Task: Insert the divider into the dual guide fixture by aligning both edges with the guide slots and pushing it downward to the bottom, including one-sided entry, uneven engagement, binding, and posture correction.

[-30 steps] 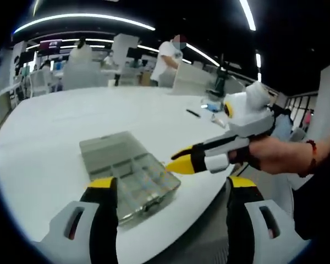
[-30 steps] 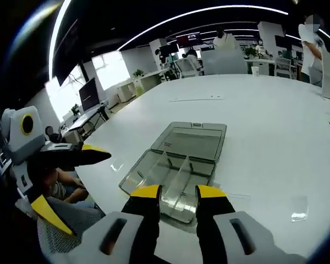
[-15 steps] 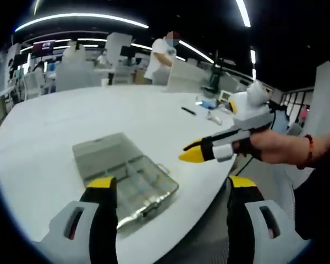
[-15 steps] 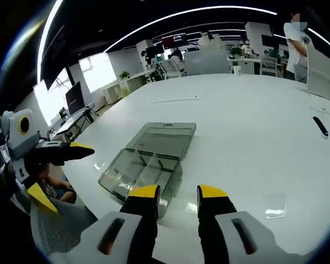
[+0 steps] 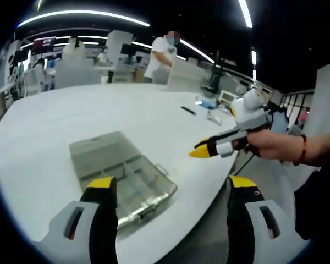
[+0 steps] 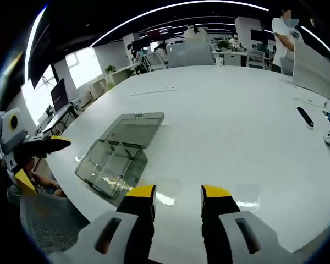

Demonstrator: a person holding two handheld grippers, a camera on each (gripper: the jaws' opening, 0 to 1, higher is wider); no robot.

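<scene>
Item: clear compartment box (image 6: pixel 114 163), lid open, near the white tabletop (image 6: pixel 236 126) edge. We held both claws off it: left claw (image 5: pixel 168 190) wide open, empty; right claw (image 6: pixel 177 192) narrowly parted, empty. Loose clear dividers (image 6: pixel 246 196) lay beside the box. Risk, in our judgement: transparent sheet misgripped, entering one slot only, binding. Open-plan office, ceiling strip lights.

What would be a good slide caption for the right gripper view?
Right gripper, open and empty, above a white table beside an open clear compartment box.
</scene>
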